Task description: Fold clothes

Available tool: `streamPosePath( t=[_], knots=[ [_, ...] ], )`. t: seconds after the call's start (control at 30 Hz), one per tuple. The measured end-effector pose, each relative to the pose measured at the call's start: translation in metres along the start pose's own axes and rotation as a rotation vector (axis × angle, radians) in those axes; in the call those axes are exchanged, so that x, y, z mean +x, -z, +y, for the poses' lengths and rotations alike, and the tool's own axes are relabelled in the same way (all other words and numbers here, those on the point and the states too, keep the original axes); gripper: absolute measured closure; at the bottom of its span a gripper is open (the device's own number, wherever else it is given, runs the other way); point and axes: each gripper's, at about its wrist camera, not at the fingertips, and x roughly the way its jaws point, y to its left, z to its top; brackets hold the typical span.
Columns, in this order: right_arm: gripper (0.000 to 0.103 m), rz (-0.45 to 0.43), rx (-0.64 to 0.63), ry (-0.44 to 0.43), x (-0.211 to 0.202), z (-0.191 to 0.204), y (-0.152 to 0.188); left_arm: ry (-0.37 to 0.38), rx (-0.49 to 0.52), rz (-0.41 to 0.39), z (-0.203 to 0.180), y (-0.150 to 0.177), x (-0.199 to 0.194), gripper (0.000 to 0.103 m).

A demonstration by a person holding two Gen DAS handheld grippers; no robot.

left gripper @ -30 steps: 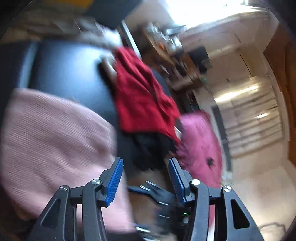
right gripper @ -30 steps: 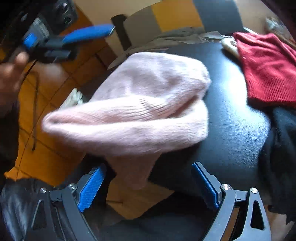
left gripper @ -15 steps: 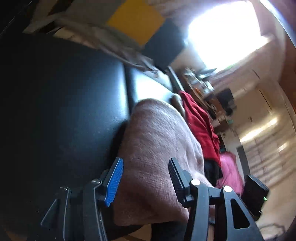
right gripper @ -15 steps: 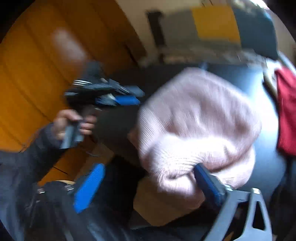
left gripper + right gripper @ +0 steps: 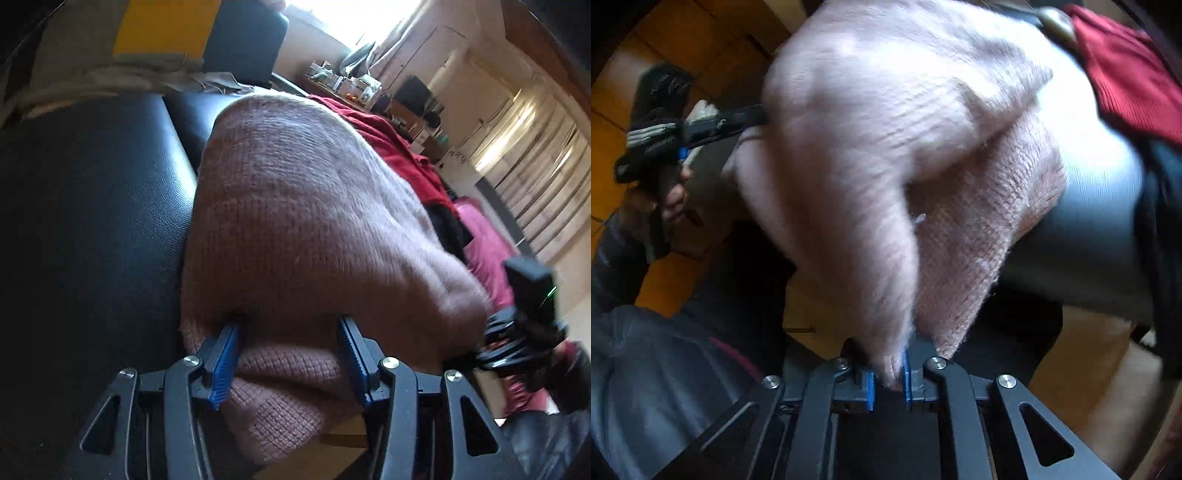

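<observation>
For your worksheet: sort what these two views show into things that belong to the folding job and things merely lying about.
In the job:
pink knitted garment
right gripper, shut on a corner of it
left gripper, open around its edge
black cushioned surface under it

Lying about:
red garment
magenta cloth
cluttered desk

Both wrist views close over pink sweater (image 5: 314, 221), shared black seat (image 5: 92, 221)
</observation>
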Motion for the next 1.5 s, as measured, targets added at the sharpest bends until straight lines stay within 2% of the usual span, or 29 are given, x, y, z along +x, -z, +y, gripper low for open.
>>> streamPosePath(
  t=[0.07,0.13,0.17,0.2,0.33,0.43,0.5,0.57,0.6,0.67,0.73,0.8,0.87,0.93,1.0,1.1,1.17,1.2,1.33,1.43,1.5],
  knots=[
    [0.074,-0.039,0.010,-0.073,-0.015,-0.002,-0.001,0.009,-0.011,-0.003,-0.001,0.002,-0.003,0.051],
    [0.026,-0.101,0.017,-0.101,-0.039,-0.006,-0.004,0.011,-0.014,-0.012,-0.001,0.005,-0.009,0.051],
    [0.021,-0.157,0.037,-0.104,-0.052,-0.012,-0.008,0.008,-0.018,-0.020,-0.001,0.006,-0.011,0.051],
    [0.020,-0.218,0.060,-0.107,-0.066,-0.018,-0.011,0.007,-0.022,-0.029,-0.002,0.007,-0.011,0.051],
    [0.019,-0.453,0.223,-0.163,-0.087,-0.054,-0.031,0.007,-0.046,-0.086,-0.003,0.010,-0.020,0.051],
    [0.019,-0.506,0.306,-0.126,-0.071,-0.065,-0.055,0.011,-0.046,-0.150,-0.005,0.012,-0.031,0.051],
    [0.021,-0.496,0.359,-0.121,-0.060,-0.077,-0.070,0.025,-0.027,-0.183,-0.010,0.010,-0.036,0.051],
    [0.061,-0.464,0.314,-0.064,-0.053,-0.067,-0.090,0.037,-0.002,-0.207,-0.016,0.009,-0.038,0.050],
    [0.086,-0.447,0.285,-0.032,-0.049,-0.061,-0.101,0.041,0.014,-0.214,-0.022,0.009,-0.038,0.050],
    [0.089,-0.422,0.191,0.063,-0.046,-0.042,-0.123,0.062,0.047,-0.222,-0.033,0.006,-0.038,0.050],
    [0.091,-0.458,0.076,0.171,-0.067,-0.017,-0.136,0.081,0.076,-0.210,-0.043,0.005,-0.036,0.050],
    [0.091,-0.509,-0.002,0.309,-0.092,-0.006,-0.138,0.092,0.091,-0.127,-0.049,0.004,-0.019,0.050],
    [0.091,-0.458,0.017,0.383,-0.081,-0.024,-0.142,0.094,0.110,-0.054,-0.055,0.004,-0.003,0.050],
    [0.091,-0.395,0.056,0.389,-0.058,-0.045,-0.142,0.055,0.145,-0.024,-0.060,0.011,0.006,0.051],
    [0.090,-0.359,0.111,0.348,-0.034,-0.063,-0.140,0.024,0.169,0.004,-0.066,0.017,0.014,0.051],
    [0.085,-0.408,0.179,0.268,-0.028,-0.075,-0.136,0.064,0.101,0.004,-0.064,0.010,0.003,0.051],
    [0.079,-0.432,0.206,0.259,-0.037,-0.077,-0.134,0.120,0.065,-0.045,-0.064,-0.001,-0.013,0.051],
    [0.074,-0.449,0.209,0.267,-0.044,-0.076,-0.131,0.123,0.064,-0.069,-0.065,-0.006,-0.016,0.050],
    [0.074,-0.553,0.127,0.306,-0.084,-0.047,-0.108,0.053,0.089,-0.100,-0.068,-0.010,-0.008,0.050],
    [0.074,-0.584,0.043,0.210,-0.098,-0.013,-0.089,0.001,0.107,-0.124,-0.071,-0.013,-0.002,0.050],
    [0.074,-0.544,-0.019,0.176,-0.089,0.009,-0.076,-0.034,0.119,-0.139,-0.073,-0.015,0.002,0.050]
  ],
)
